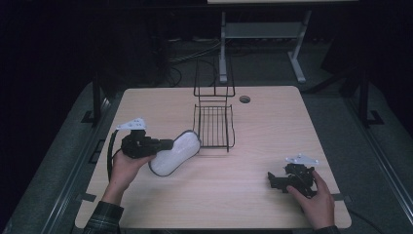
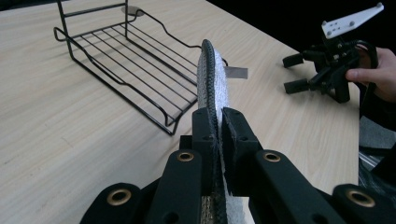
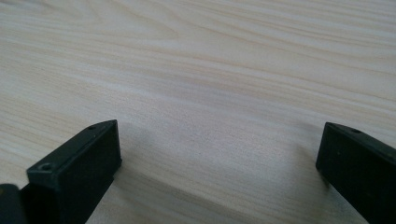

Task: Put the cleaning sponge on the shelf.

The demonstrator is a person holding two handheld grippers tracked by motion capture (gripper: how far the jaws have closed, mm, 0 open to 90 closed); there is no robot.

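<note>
Progress looks partial, judged from how things lie: the pick-up is done and the placing is left. Nearest the person, the left tool (image 1: 165,145) has its jaws clamped tight on the white insole (image 1: 174,153), a flat white pad with a dark edge; the left gripper view shows it pinched edge-on between the two black jaws, standing up from them and running forward away from the tool. From the high view the insole sticks out to the right of the tool's tips, tilted and, as far as I can tell, lifted off the tabletop (image 1: 253,195) rather than lying on it. Just beyond the insole's far tip stands the black wire rack (image 1: 214,126), near but apart from it, with nothing on its grid. So the carry to the rack seems to be the step in hand, and what remains is to bring the insole over the rack's low front rim, set it on the wires and let go. Well off to the right of the left tool, the right tool (image 1: 271,181) rests low on the tabletop in the person's hand, its jaws spread wide with bare wood between them in the right gripper view; it holds nothing and appears to be waiting.
</note>
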